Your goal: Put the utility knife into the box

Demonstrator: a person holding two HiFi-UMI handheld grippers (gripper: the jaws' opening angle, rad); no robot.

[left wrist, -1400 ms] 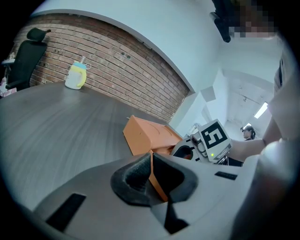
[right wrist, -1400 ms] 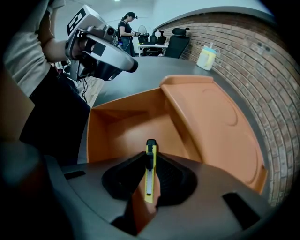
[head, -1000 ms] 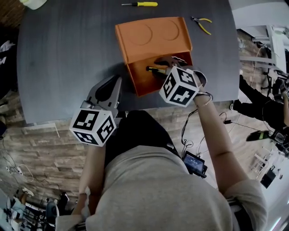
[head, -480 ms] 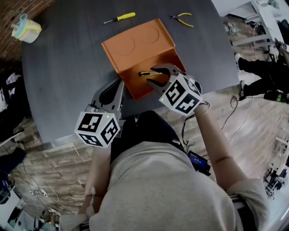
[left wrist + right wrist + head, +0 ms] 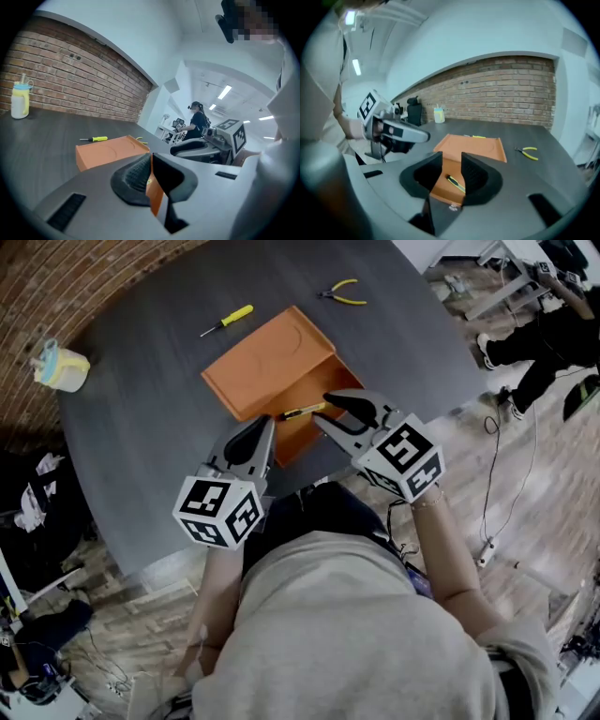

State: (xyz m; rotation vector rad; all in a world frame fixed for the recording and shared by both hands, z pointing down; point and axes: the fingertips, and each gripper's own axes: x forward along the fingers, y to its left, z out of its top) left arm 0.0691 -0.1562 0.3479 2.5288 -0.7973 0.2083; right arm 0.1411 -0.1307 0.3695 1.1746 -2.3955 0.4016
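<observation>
The knife [image 5: 302, 412], yellow and black, lies inside the orange box [image 5: 253, 371], on its floor near the front wall, alone in there. The box stands open on the dark surface [image 5: 141, 446], its lid folded back flat behind it.

The right claw [image 5: 324, 409] hangs just over the box's open part, released. Its jaws have just been closing a little but stand apart, with nothing between the pads; in the right gripper view the knife [image 5: 456, 183] shows through the gap, down in the box.

The left claw [image 5: 265, 425] is clenched on nothing, beside the box's near left corner.

Beyond the lid lie a yellow-handled screwdriver [image 5: 225, 320] and yellow pliers [image 5: 339, 292]. A pale bottle [image 5: 58, 367] stands well apart at the surface's left edge.
</observation>
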